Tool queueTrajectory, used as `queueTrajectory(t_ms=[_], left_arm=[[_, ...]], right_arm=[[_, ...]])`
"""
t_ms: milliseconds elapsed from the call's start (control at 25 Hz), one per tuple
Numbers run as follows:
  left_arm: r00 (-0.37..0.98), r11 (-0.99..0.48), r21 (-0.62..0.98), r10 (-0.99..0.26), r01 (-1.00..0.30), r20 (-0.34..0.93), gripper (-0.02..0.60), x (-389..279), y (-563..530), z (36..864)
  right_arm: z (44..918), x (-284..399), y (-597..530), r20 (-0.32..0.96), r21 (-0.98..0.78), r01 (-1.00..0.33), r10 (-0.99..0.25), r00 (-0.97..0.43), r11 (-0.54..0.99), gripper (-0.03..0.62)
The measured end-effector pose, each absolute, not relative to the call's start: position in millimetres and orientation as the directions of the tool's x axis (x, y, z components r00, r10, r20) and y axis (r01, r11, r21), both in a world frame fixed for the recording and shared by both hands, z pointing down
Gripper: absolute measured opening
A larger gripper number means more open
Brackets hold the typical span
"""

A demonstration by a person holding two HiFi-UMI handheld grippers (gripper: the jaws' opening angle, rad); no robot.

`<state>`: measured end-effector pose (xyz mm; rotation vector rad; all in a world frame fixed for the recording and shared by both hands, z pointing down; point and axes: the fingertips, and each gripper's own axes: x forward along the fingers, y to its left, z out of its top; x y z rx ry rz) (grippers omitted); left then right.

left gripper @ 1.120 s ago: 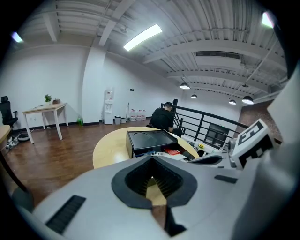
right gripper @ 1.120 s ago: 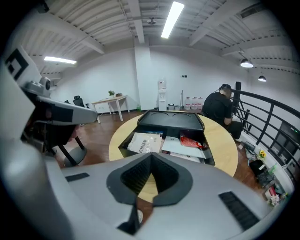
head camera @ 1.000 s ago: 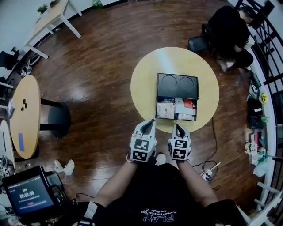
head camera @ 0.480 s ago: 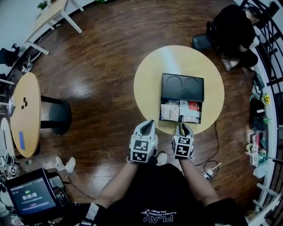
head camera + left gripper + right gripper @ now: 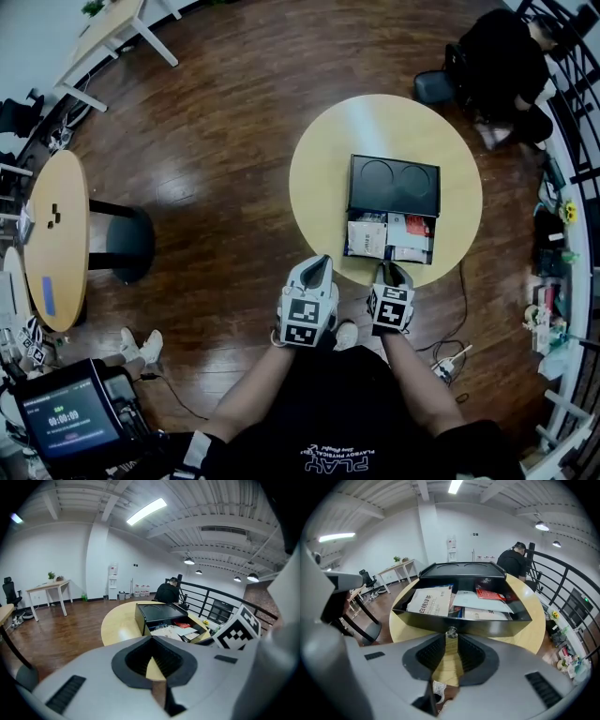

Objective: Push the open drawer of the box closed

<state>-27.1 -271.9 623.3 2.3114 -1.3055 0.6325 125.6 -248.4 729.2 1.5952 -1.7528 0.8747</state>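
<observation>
Right fingertips (image 5: 469, 652) near drawer (image 5: 487, 625) — papers (image 5: 431, 601) (perhaps booklets) inside.

- A round yellow table (image 5: 323, 178) stands at 2 o'clock on a dark wood floor (image 5: 216, 141).
- A second round table (image 5: 58, 253) on a dark pedestal sits at 9 o'clock, with small dark pieces and a blue strip (image 5: 45, 296) on its top.
- A white desk (image 5: 112, 33) stands at 11 o'clock.
- A person in dark clothes (image 5: 497, 61) sits between 1 and 2 o'clock, beside a black railing (image 5: 574, 103) along the right edge.
- A lit screen (image 5: 64, 419) is at 8 o'clock, with white shoes (image 5: 150, 345) near it.
- A white power strip (image 5: 444, 367) lies at 4 o'clock.
</observation>
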Motion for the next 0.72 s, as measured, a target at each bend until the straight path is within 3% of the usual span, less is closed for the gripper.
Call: queueTrajectory(t_ms=[720], left_arm=[[0.464,-0.503,0.102,-0.675,-0.858,0.573,-0.003,-24.7,-269.4,627.6]], right_arm=[[730.6,125.5,-254.0,0.781,-0.035,-0.994,-0.619,-0.090,0.100,0.075]])
